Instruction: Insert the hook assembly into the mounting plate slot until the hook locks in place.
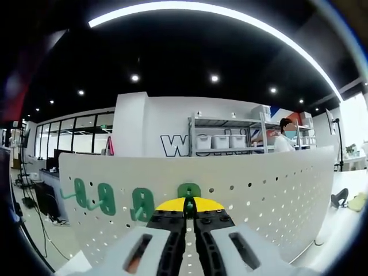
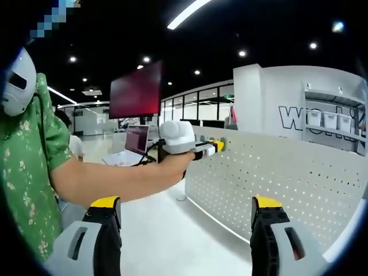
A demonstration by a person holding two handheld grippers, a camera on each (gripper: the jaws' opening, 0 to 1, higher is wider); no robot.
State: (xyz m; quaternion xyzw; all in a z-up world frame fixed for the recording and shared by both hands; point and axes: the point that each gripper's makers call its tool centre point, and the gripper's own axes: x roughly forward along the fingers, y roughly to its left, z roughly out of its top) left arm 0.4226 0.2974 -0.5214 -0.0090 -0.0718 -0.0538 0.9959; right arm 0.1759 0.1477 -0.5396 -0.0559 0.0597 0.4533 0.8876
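Jaws of the left gripper (image 1: pixel 185 208) are pressed together on a green hook (image 1: pixel 188 190) at the white pegboard (image 1: pixel 276 184), its lower part hidden behind the yellow tips. Three more green hooks (image 1: pixel 106 198) hang at nine o'clock. Right gripper (image 2: pixel 185 208) jaws stand wide apart, holding nothing, over open white tabletop (image 2: pixel 172 241). The pegboard's right edge is cut off in the right gripper view.

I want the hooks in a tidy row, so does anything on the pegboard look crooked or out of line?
Nothing stands out. Three green hooks hang in a row on the white pegboard, and the left gripper holds a fourth hook against it at similar height.
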